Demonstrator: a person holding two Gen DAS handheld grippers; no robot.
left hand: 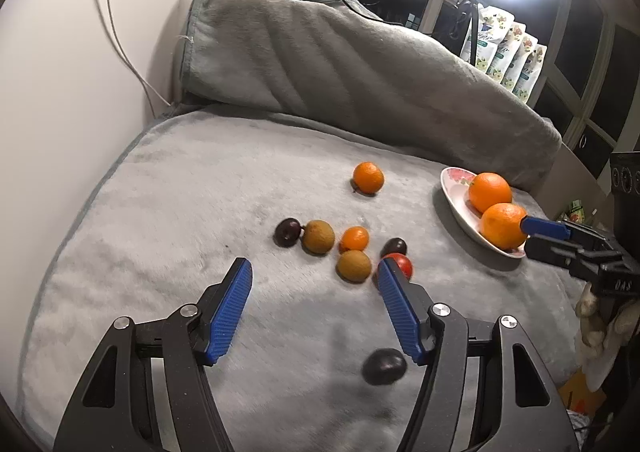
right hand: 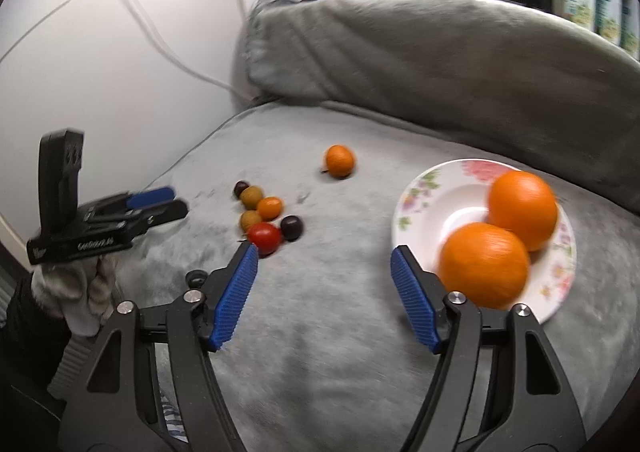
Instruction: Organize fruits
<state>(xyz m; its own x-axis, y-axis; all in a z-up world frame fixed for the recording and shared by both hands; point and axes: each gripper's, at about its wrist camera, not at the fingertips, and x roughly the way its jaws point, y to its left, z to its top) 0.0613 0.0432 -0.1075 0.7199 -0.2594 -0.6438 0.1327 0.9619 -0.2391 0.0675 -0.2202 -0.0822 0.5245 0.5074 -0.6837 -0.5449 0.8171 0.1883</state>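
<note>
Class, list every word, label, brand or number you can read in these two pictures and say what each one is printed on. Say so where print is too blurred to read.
White lettering on the side of the left tongs body, right wrist view: present, but too blurred to read.
Short white marking on the right tongs body, left wrist view: too small to read.
Print on the flowered pouches by the window: too small to read.
Flowered plate: pattern only, no text.

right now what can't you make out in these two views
- Red tomato: left wrist view, partly hidden behind that gripper's blue pad.
- Dark fruit nearest the left gripper: blurred in the left wrist view; out of the right wrist view.
- Plate: right wrist view, near rim hidden behind the right gripper; front orange blurred.
</note>
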